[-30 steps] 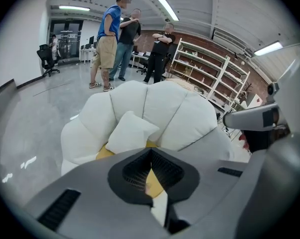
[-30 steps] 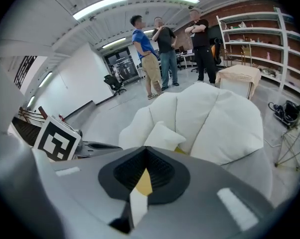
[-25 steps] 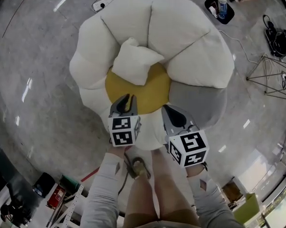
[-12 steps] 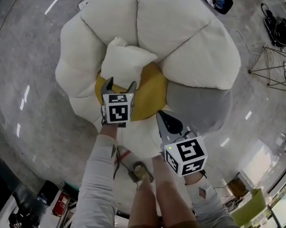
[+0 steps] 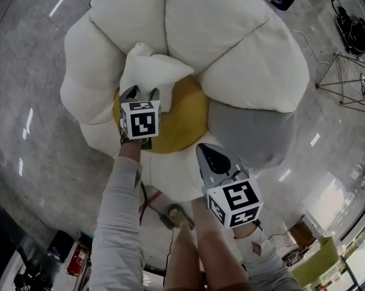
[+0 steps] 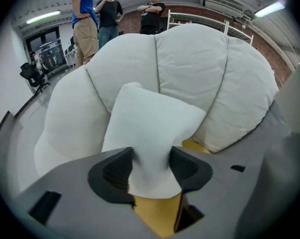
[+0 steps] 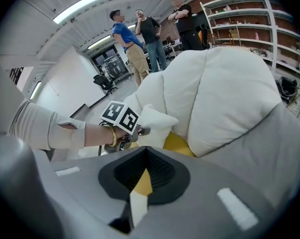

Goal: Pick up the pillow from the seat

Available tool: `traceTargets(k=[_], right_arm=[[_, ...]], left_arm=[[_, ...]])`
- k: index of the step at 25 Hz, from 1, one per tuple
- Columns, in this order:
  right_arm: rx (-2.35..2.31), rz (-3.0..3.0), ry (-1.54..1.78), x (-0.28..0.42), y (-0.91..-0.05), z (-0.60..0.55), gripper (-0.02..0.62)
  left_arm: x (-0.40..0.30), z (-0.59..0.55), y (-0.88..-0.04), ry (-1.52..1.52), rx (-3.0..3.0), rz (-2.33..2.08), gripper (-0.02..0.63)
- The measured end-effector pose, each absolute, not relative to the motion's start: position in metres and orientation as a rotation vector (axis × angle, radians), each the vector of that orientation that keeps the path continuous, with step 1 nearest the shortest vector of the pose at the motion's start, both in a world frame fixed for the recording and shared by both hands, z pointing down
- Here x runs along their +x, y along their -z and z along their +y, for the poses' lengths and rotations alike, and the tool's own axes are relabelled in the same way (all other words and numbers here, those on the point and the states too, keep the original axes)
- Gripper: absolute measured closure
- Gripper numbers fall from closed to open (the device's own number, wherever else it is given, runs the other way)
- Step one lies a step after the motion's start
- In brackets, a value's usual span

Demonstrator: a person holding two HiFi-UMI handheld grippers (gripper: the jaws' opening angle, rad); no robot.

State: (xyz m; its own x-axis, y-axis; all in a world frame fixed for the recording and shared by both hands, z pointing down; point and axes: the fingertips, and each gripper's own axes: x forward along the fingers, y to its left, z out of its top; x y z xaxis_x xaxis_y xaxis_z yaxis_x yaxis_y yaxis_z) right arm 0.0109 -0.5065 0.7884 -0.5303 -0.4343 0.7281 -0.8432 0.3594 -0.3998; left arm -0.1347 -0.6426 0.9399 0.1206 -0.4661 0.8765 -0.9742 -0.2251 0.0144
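1. Contact now: the white pillow has the left gripper at its near corner, well short a second ago. Its jaws have just been closing and pinch the fabric.
2. It leans on the back cushions, foot on the yellow seat — corner offered.
3. Right gripper hangs back, clenched, empty — likely spare.

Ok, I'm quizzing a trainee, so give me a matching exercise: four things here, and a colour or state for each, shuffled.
1 pillow
2 round seat cushion
3 left tool
4 right tool

a yellow
b shut, empty
c white
d gripping the pillow's corner

Pairs: 1-c, 2-a, 3-d, 4-b.
The left tool's jaws have just been closing, the pillow between them.
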Motion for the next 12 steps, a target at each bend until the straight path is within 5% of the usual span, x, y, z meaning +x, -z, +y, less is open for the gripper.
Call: traceTargets(k=[4,12], right_arm=[[1.117,-2.110,-1.064,0.015,-0.789,-0.505,0.595],[1.138,-2.103,-1.050,0.025,-0.782,-0.503,0.595]], left_arm=[[-0.136,-0.634,-0.938,-1.051,1.759,-1.408,0.485],[-0.124,-0.598,-0.921,-1.037,1.797,-1.362,0.511]])
